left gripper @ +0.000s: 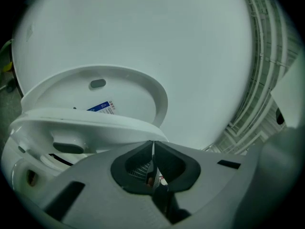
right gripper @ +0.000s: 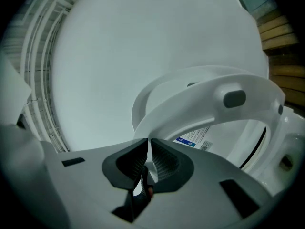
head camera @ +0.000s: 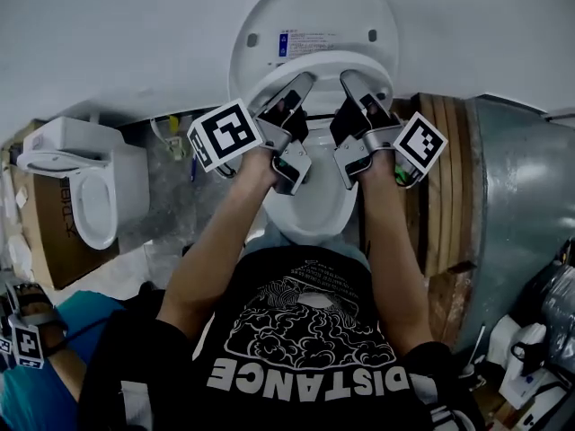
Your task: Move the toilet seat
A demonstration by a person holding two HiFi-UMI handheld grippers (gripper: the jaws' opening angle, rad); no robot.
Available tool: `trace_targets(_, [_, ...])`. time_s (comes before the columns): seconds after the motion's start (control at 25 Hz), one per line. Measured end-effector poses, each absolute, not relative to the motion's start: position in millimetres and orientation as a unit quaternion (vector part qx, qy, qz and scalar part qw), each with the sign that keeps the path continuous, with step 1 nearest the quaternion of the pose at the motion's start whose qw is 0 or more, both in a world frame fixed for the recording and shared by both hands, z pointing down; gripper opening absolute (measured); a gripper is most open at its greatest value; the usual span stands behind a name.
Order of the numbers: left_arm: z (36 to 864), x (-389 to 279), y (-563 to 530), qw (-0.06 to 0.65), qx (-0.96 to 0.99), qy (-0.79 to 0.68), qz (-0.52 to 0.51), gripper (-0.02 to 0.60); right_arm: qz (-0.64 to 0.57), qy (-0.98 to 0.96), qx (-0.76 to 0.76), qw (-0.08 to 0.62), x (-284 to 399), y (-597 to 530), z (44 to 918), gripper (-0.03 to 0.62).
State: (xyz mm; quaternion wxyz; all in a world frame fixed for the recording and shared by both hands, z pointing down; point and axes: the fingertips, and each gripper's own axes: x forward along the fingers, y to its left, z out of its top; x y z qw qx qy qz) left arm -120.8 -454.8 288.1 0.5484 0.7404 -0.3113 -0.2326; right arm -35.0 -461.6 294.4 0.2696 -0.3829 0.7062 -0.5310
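Observation:
A white toilet stands against the wall, its lid (head camera: 314,7) tipped up and back. The toilet seat (head camera: 319,58) is lifted partway off the bowl (head camera: 310,214). My left gripper (head camera: 304,81) is shut on the seat's front rim left of centre, and my right gripper (head camera: 349,77) is shut on it right of centre. In the left gripper view the seat (left gripper: 86,123) runs into the closed left gripper (left gripper: 152,142), with the labelled lid (left gripper: 124,92) behind it. In the right gripper view the seat (right gripper: 209,99) meets the closed right gripper (right gripper: 148,140).
A second white toilet (head camera: 85,182) sits on a cardboard box (head camera: 45,241) at the left. Wooden boards (head camera: 445,169) and a grey metal panel (head camera: 521,196) stand close on the right. Another marker cube (head camera: 25,344) shows at the lower left.

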Motion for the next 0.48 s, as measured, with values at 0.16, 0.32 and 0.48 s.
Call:
trace_targets(0.16, [289,-122,-465,0.546,0.741,-0.314,-0.232,0.025,-0.528,0.708,-0.387,0.264,-37,-472,293,0.04])
trace_targets(0.32, [289,-122,-472,0.538,0.745,-0.324,-0.225,0.023,-0.528,0.713,-0.385,0.256,-37,-479,292,0.038])
trace_targets(0.48, [291,-121,-483,0.531,0.746,-0.335,-0.223,0.023,-0.53,0.717,-0.379,0.248,-37,-491,294,0.037])
